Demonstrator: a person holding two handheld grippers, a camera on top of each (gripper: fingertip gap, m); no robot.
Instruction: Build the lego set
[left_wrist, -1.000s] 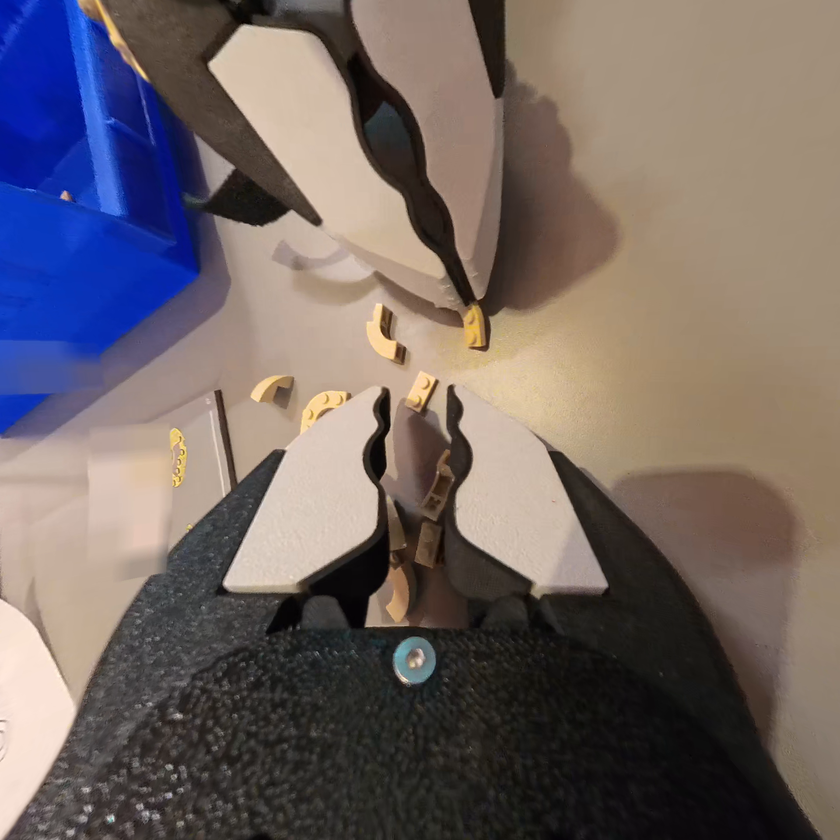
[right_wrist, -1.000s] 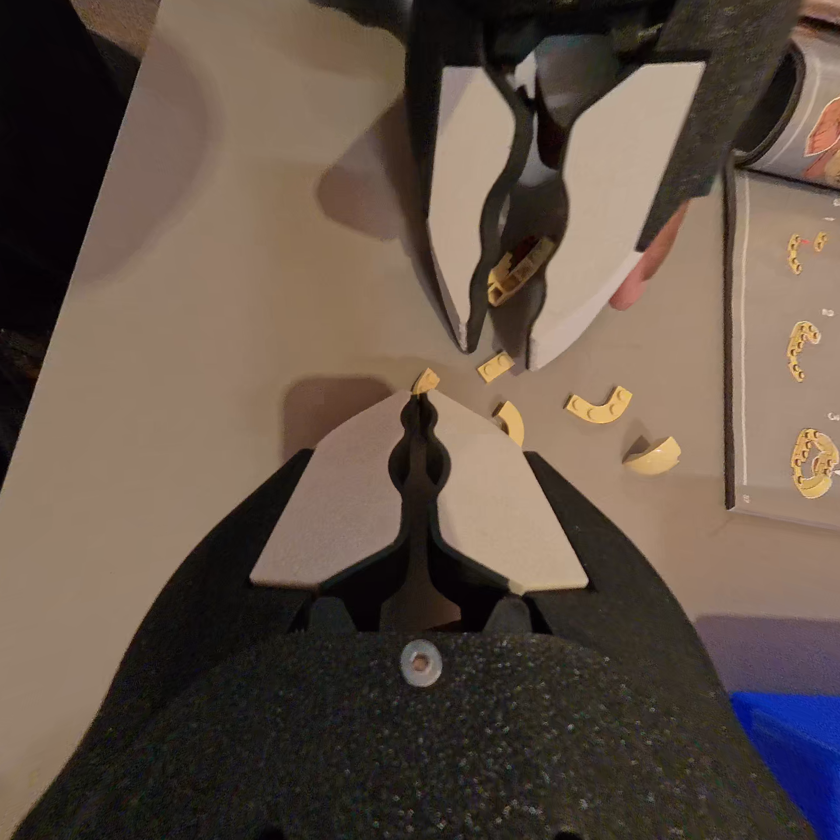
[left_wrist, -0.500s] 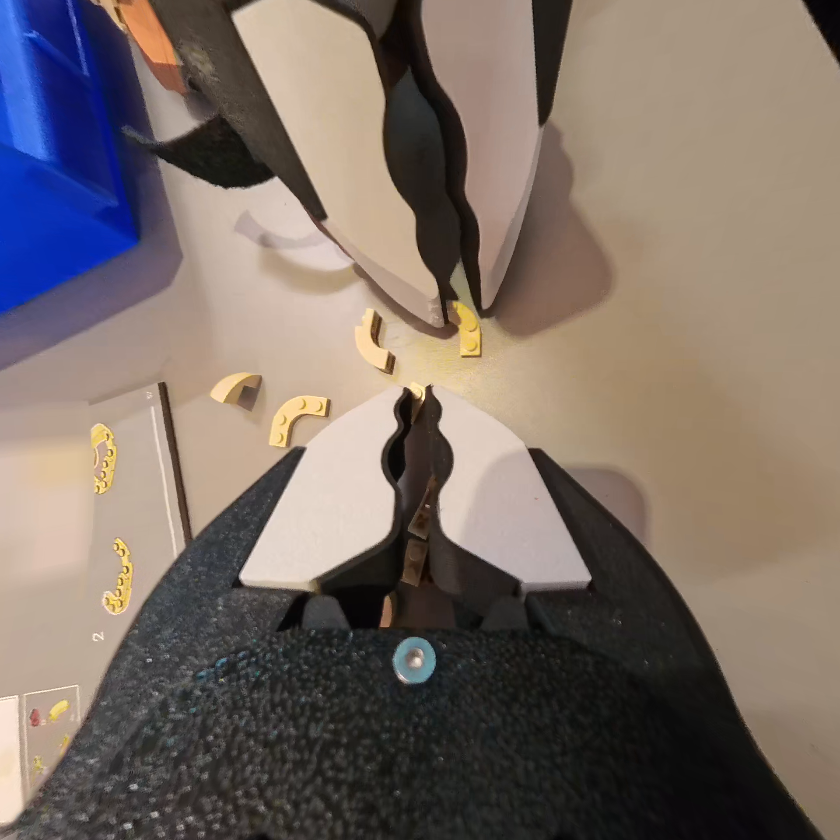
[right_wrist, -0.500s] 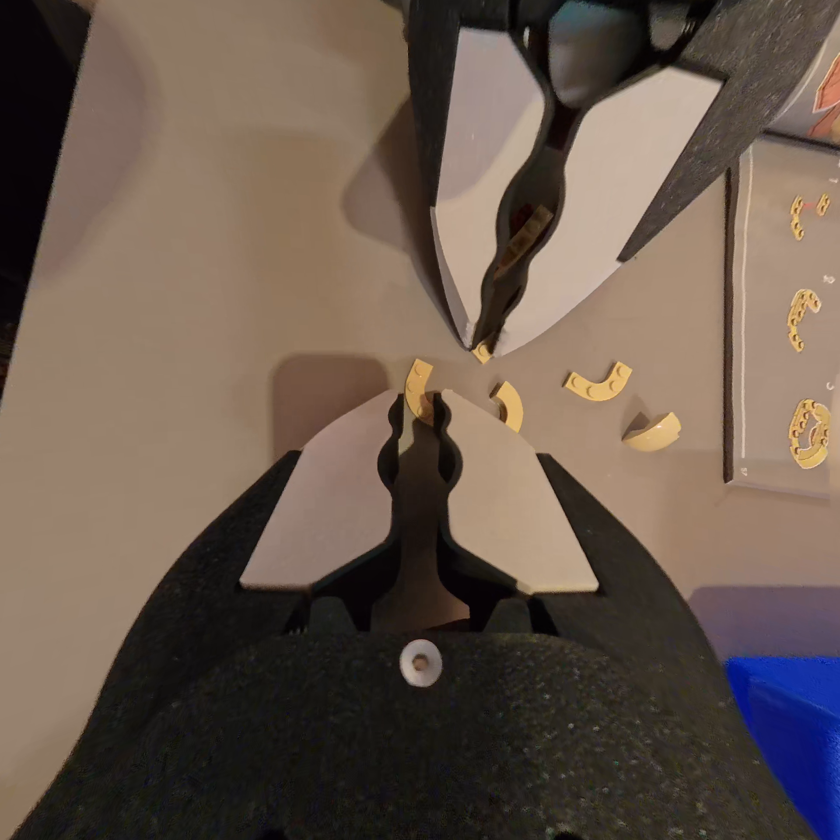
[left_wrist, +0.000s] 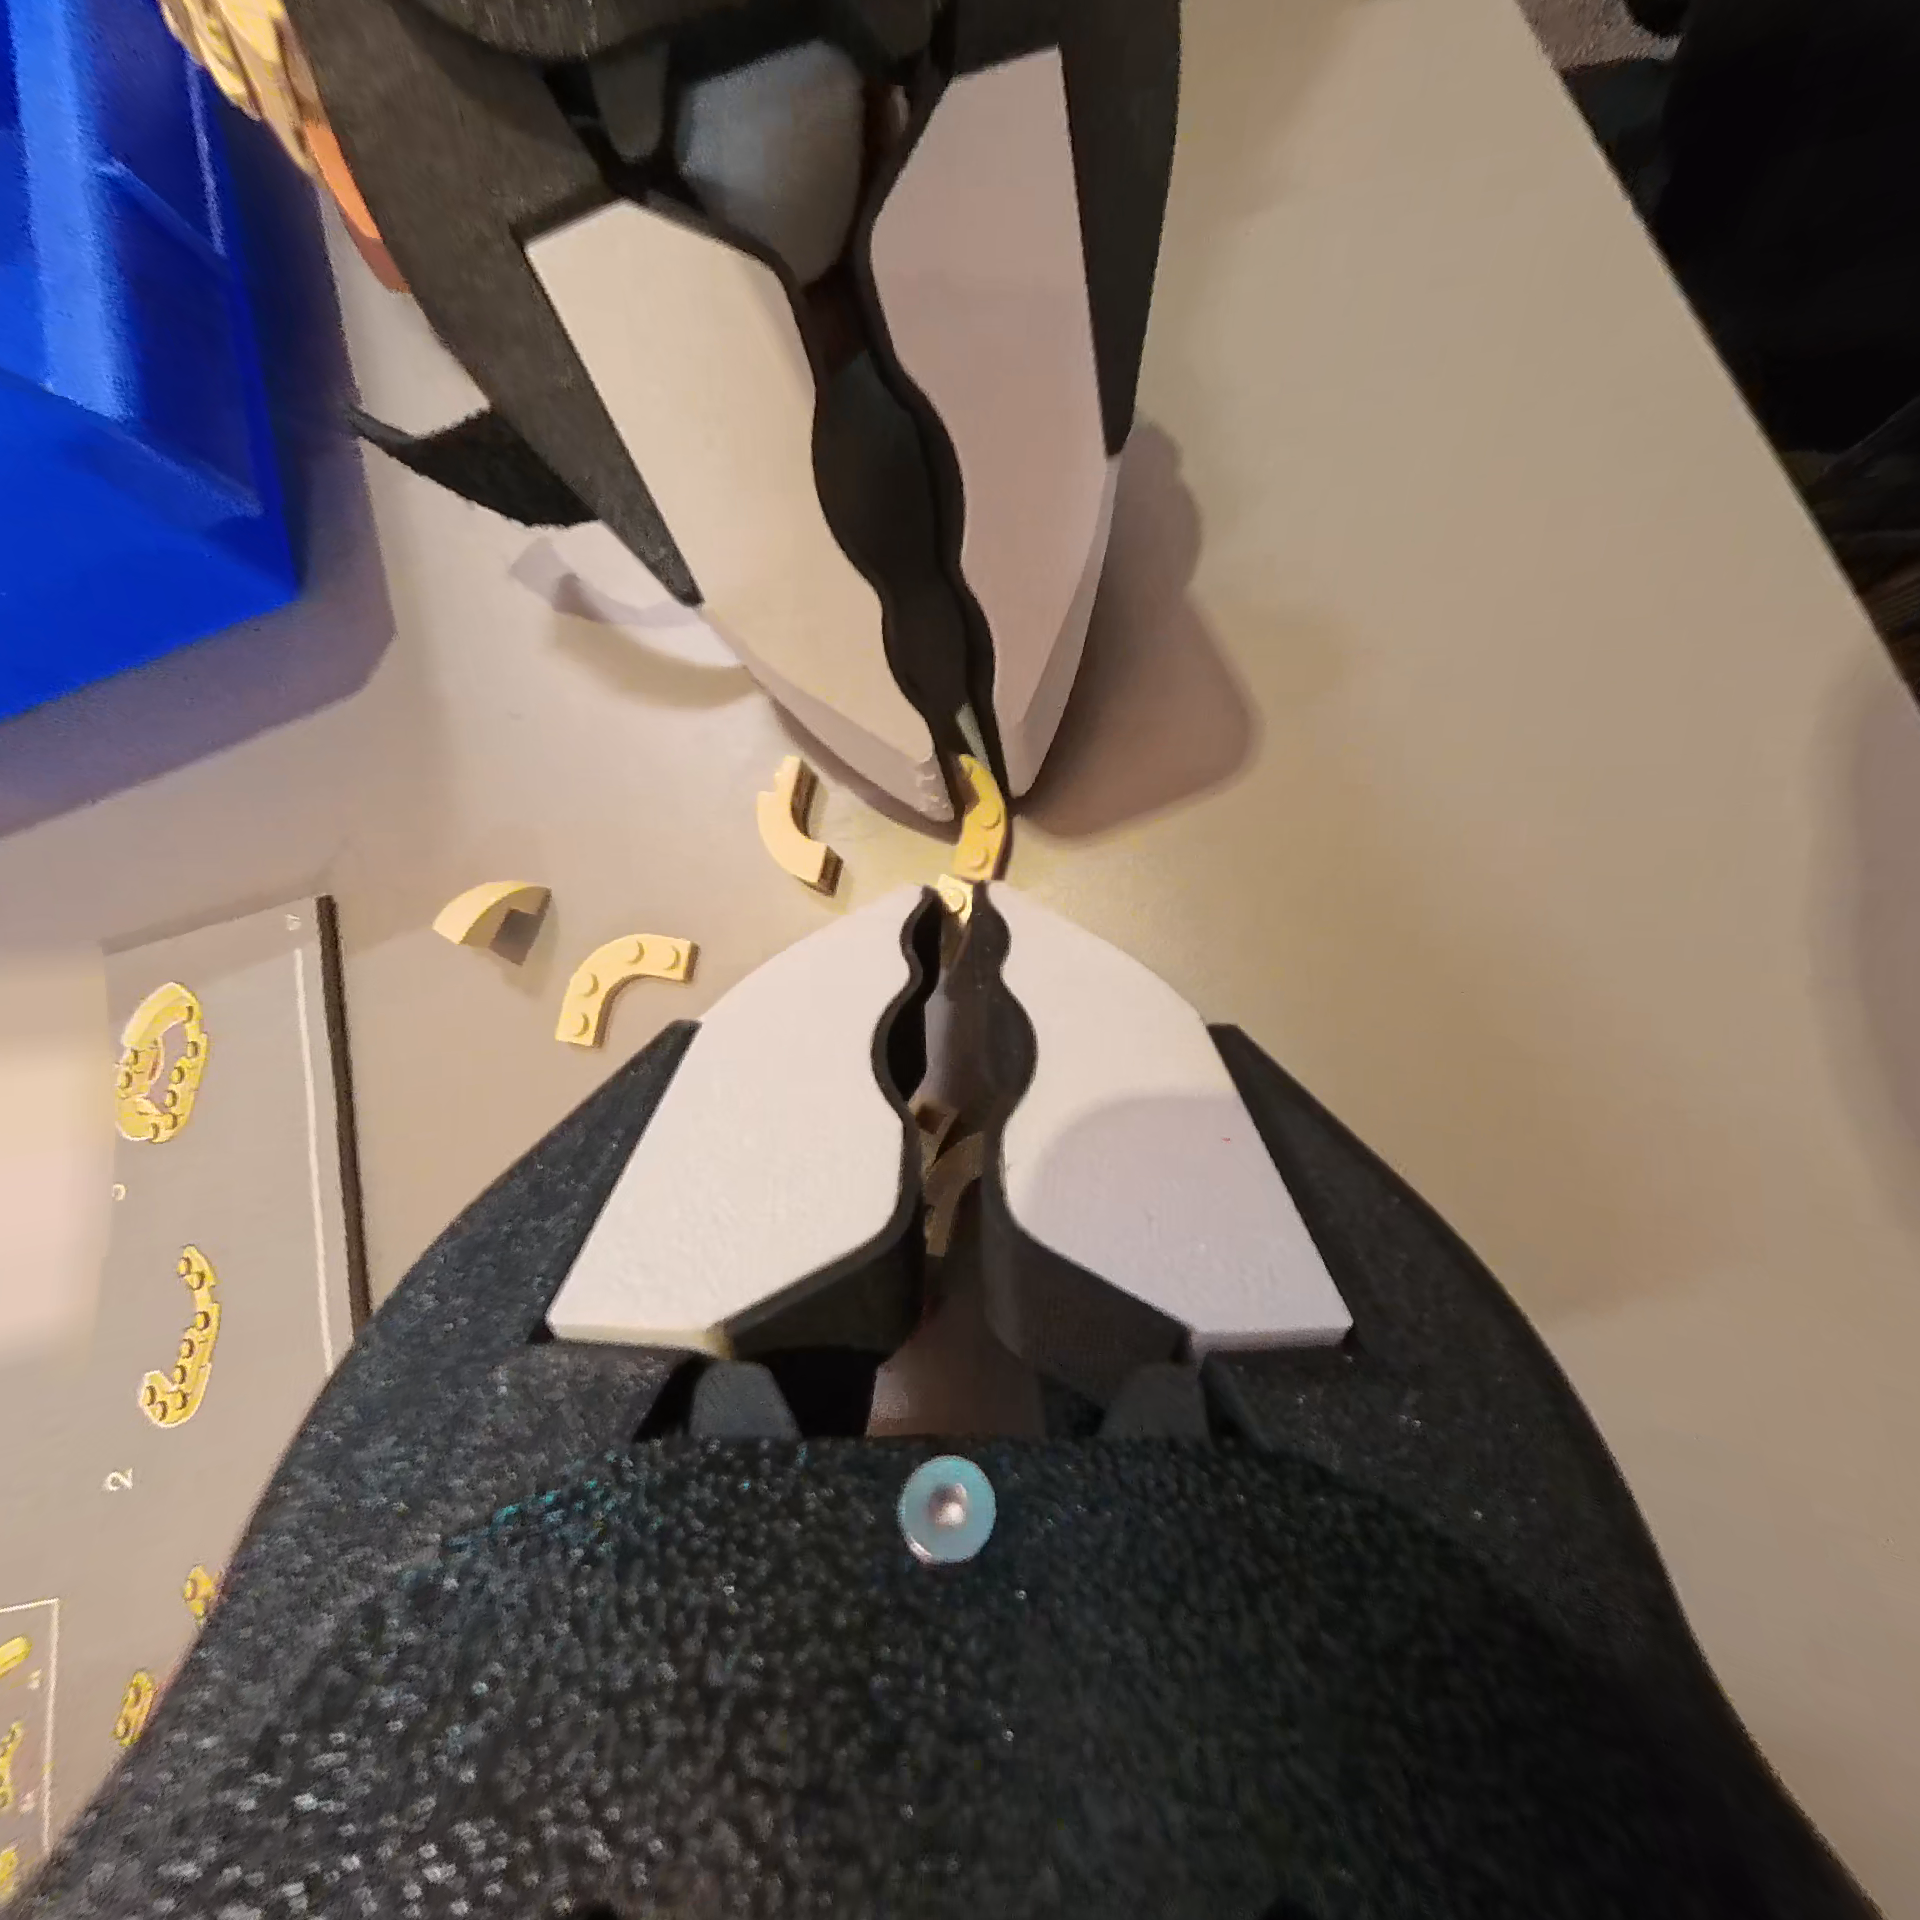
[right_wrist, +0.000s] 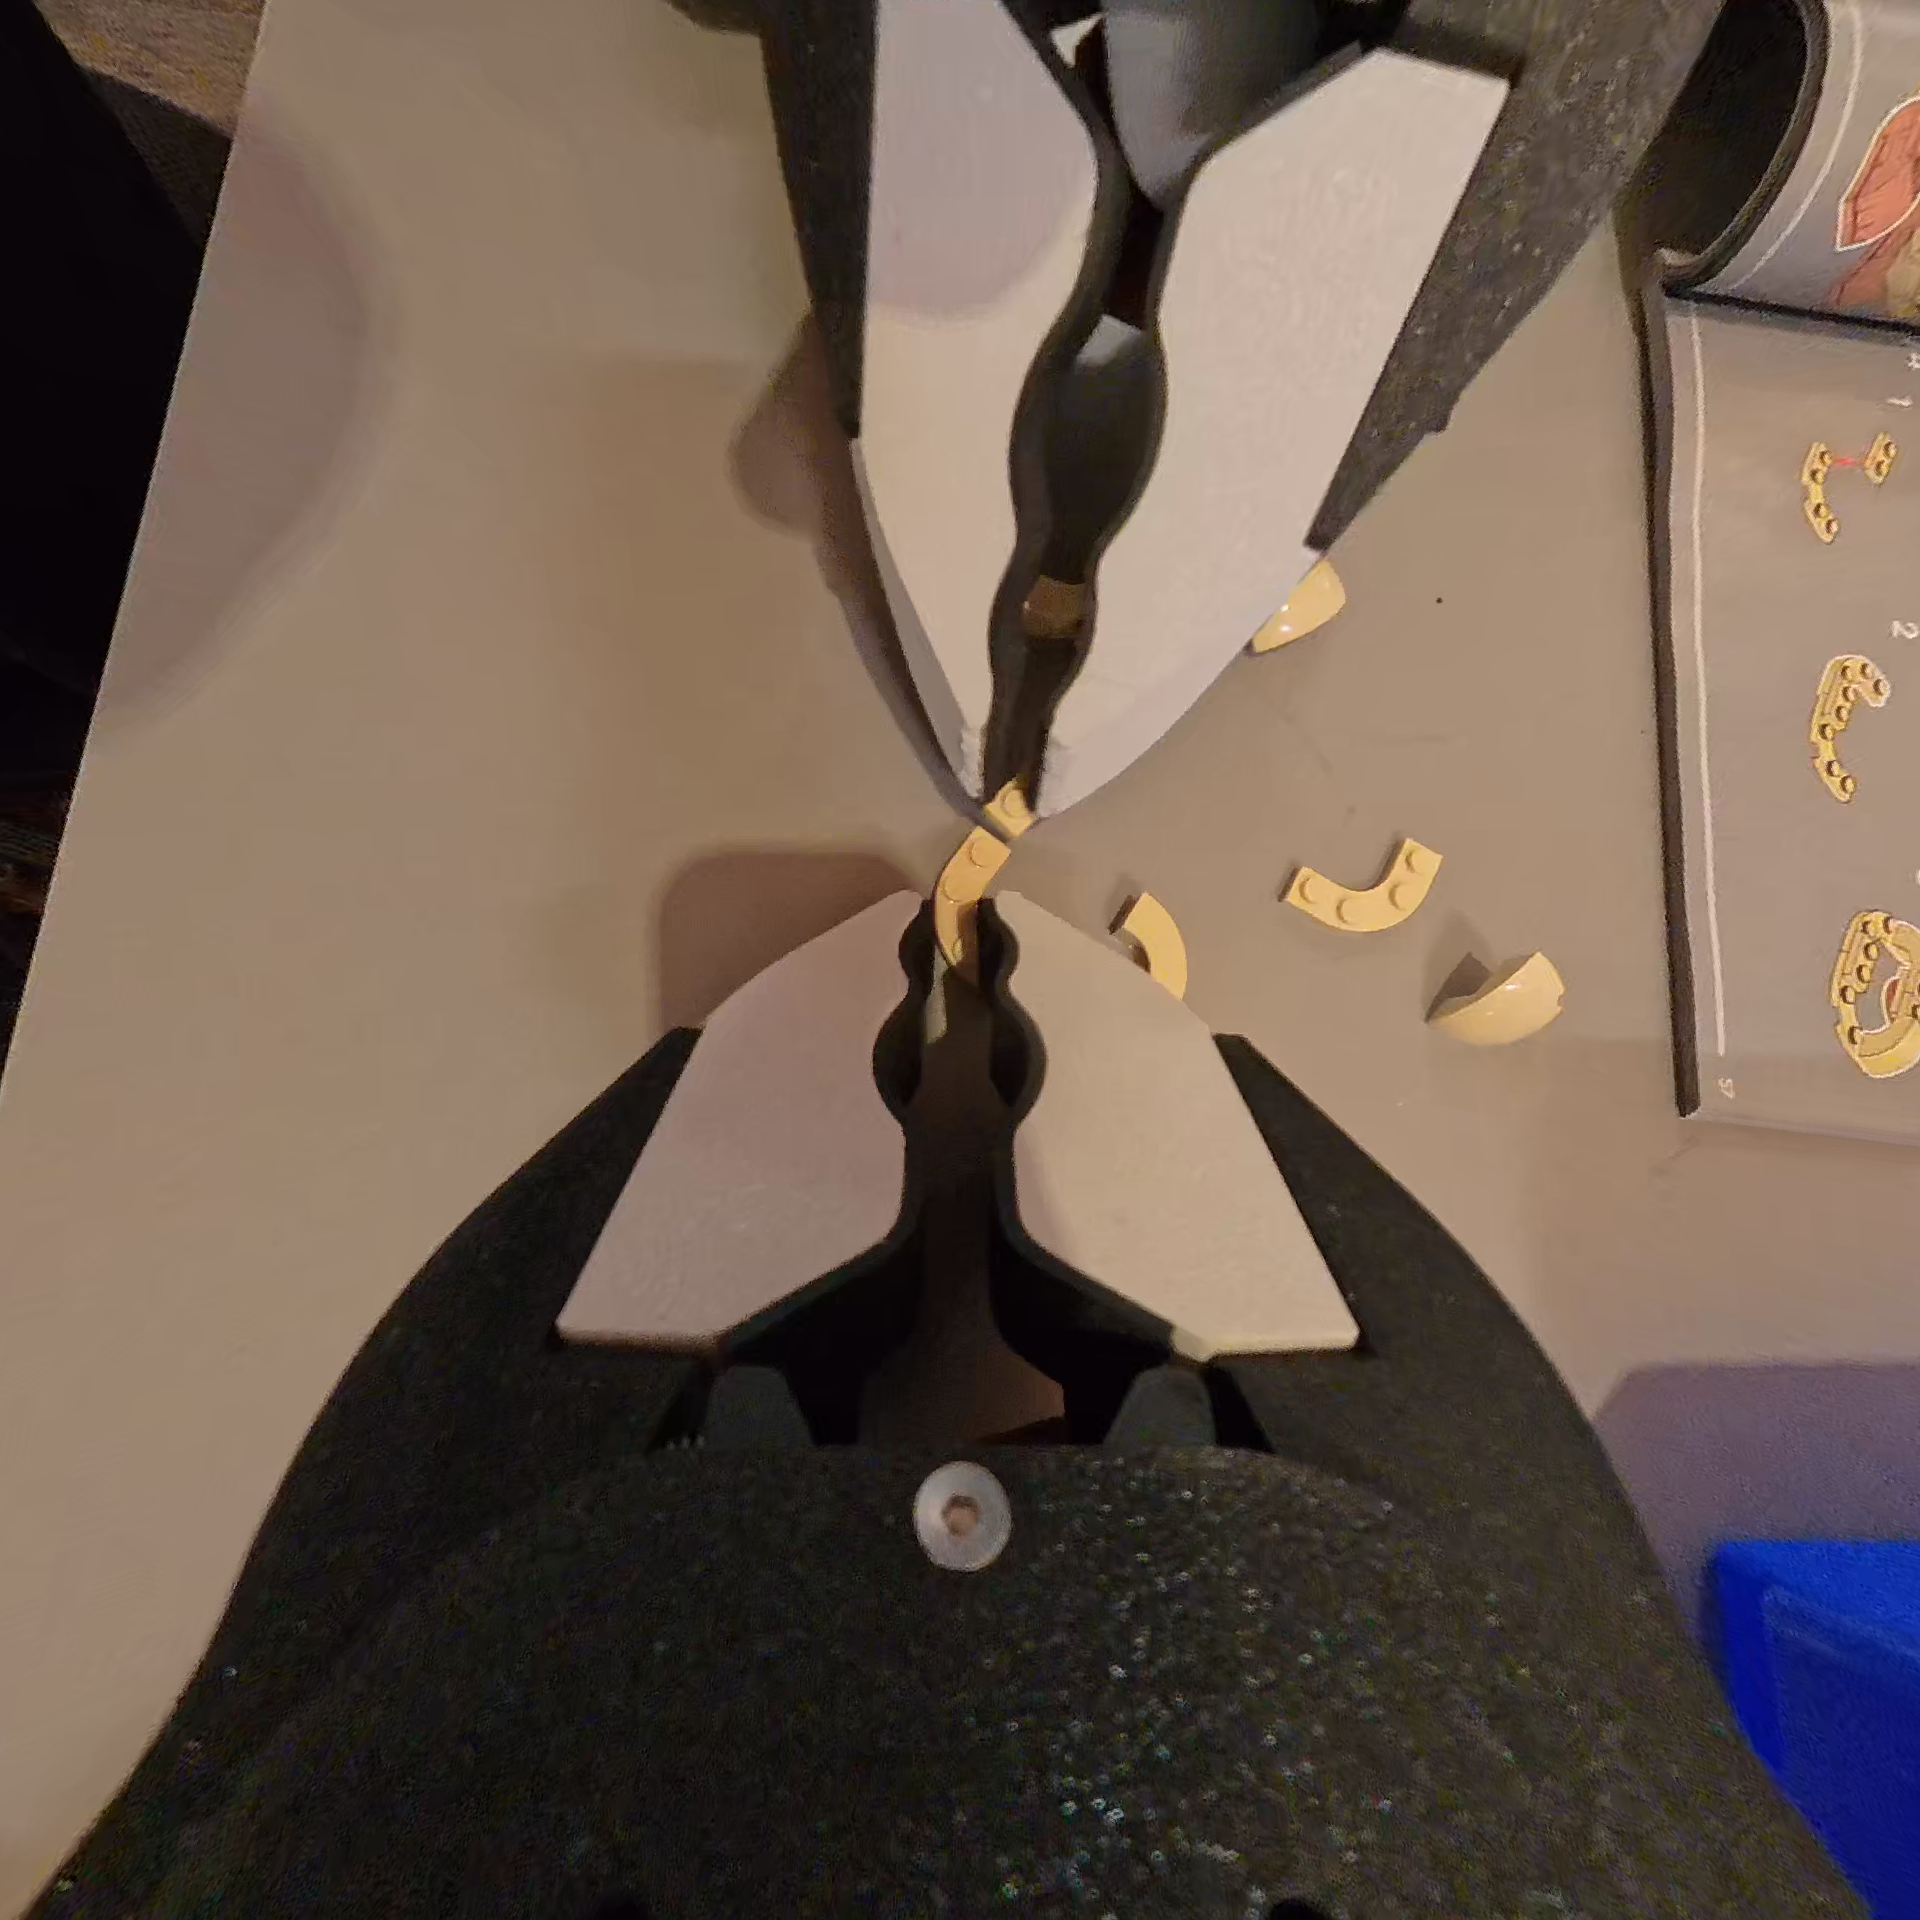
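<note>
In the left wrist view, my left gripper (left_wrist: 956, 902) is shut on a small tan studded plate (left_wrist: 954, 894) pinched at its very tips. It also shows in the right wrist view (right_wrist: 1013, 792), coming in from the top with the small plate (right_wrist: 1010, 808). Another tan piece (right_wrist: 1051, 608) sits deeper between its fingers. My right gripper (right_wrist: 961, 920) is shut on one end of a curved tan studded plate (right_wrist: 964, 883). In the left wrist view it (left_wrist: 971, 795) reaches in from the top with that curved plate (left_wrist: 982, 831). The two plates meet end to end just above the table.
Loose tan pieces lie nearby: a curved studded plate (right_wrist: 1361, 894), a smooth curved piece (right_wrist: 1153, 940) and two dome-shaped pieces (right_wrist: 1501, 1013) (right_wrist: 1299, 618). An open instruction booklet (right_wrist: 1797, 727) lies beyond them. A blue bin (left_wrist: 125, 364) stands past it. The table edge (right_wrist: 156, 623) is on the other side. My left and right fingertips are right by each other.
My left gripper closed on the small plate that lay between its open fingers. My right gripper opened a little, then closed again on the curved plate. The two plates came together.
</note>
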